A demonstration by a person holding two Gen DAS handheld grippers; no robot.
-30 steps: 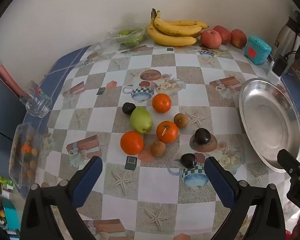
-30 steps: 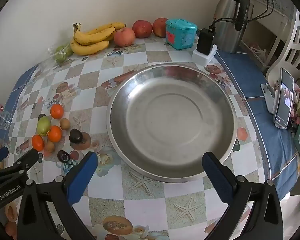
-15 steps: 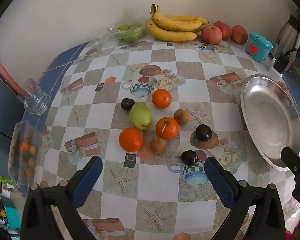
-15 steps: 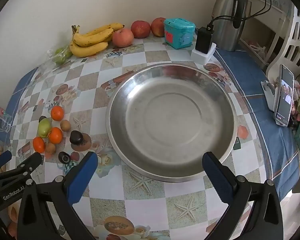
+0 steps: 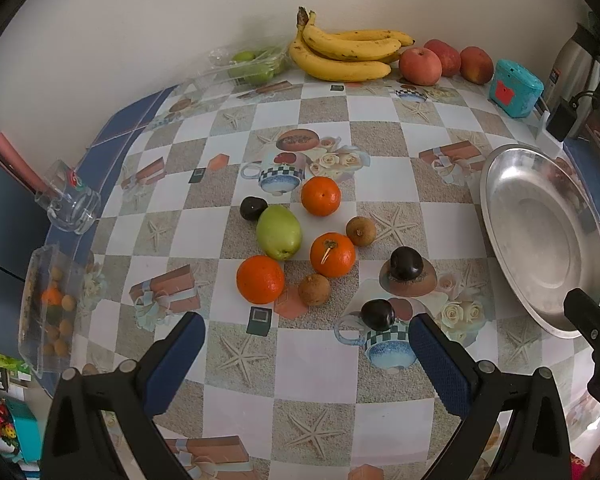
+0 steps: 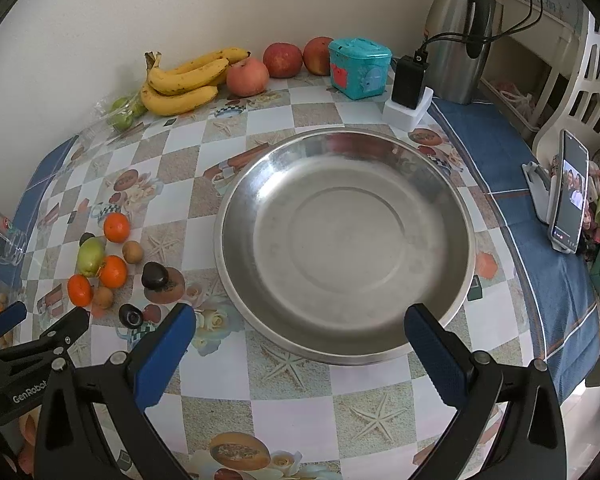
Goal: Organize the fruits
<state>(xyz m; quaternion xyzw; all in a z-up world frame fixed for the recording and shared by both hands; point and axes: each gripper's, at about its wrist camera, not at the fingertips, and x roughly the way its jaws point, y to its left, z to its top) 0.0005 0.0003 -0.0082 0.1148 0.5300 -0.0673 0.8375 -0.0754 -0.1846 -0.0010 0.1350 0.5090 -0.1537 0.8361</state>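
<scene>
A loose cluster of fruit lies mid-table: a green mango (image 5: 279, 232), three oranges (image 5: 260, 279), two brown kiwis (image 5: 314, 289) and three dark plums (image 5: 377, 314). The cluster also shows in the right wrist view (image 6: 100, 264). A large empty steel bowl (image 6: 440, 184) stands to the right; it also shows in the left wrist view (image 5: 500, 208). My left gripper (image 5: 306, 354) is open and empty, just short of the fruit. My right gripper (image 6: 300, 340) is open and empty at the bowl's near rim.
Bananas (image 5: 344, 54), three apples (image 5: 420, 66) and bagged green fruit (image 5: 252, 66) line the back wall. A teal box (image 6: 359, 67), a charger (image 6: 409, 82) and a kettle (image 6: 458, 36) stand back right. A glass mug (image 5: 70, 204) and a plastic tray (image 5: 46, 308) sit at the left edge. A phone (image 6: 570, 196) stands far right.
The left gripper has drawn slightly closer to the fruit cluster. The right gripper's view has shifted a little. Both stay open, and no fruit has moved.
</scene>
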